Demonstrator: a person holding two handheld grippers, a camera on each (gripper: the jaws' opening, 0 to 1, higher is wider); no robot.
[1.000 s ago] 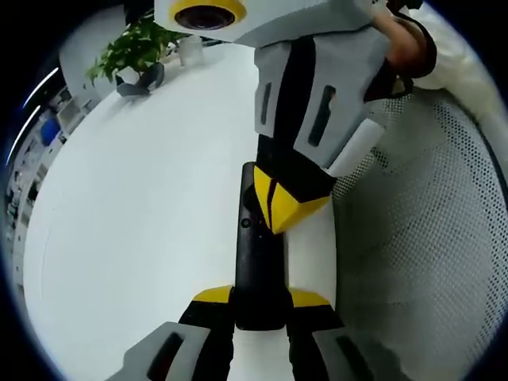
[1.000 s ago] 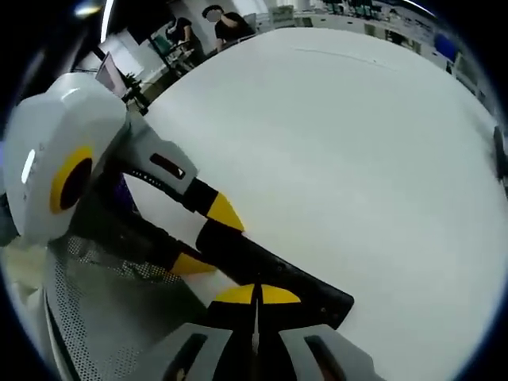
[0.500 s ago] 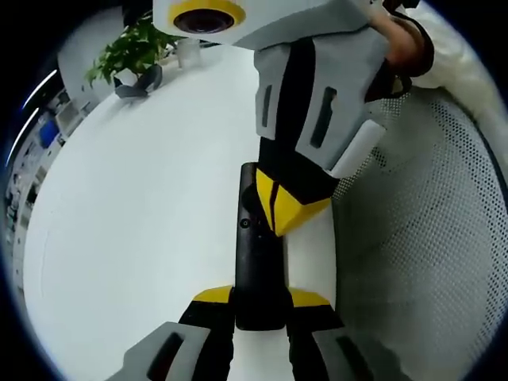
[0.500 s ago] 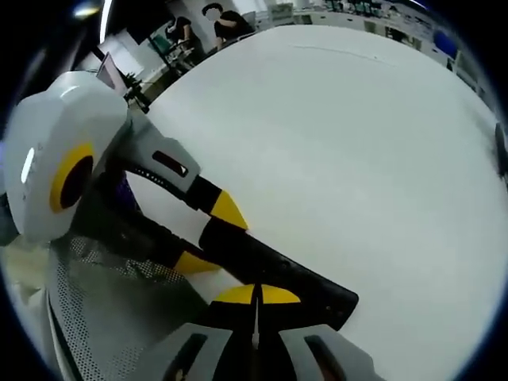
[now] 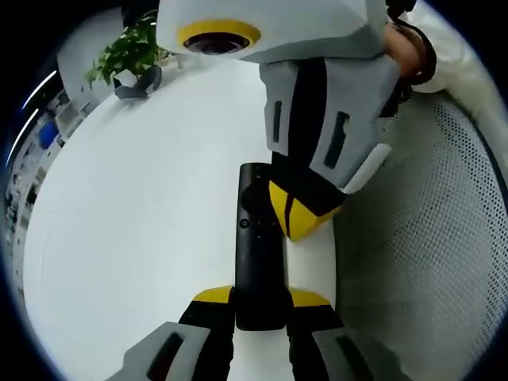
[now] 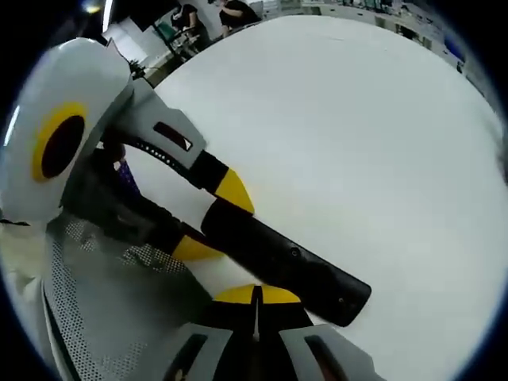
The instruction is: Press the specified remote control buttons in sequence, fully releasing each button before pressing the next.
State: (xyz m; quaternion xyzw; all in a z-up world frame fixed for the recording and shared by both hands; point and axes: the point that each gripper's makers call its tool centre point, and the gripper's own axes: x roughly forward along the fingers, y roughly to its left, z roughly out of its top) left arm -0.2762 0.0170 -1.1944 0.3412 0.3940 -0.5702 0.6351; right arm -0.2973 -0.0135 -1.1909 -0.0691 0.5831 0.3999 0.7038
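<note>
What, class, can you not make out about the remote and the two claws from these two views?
- Remote: button labels too small and dark in the left gripper view.
- Its near end: hidden between the left claw jaws.
- Right claw: whether its tip touches a button, hidden by its own yellow tip.
- Right gripper view: right claw tips cover the remote edge below them.

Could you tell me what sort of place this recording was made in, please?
Probably an open-plan office or lab. A large white table fills the scene, a potted plant stands at its far edge, and beyond the table people sit among desks and equipment.
</note>
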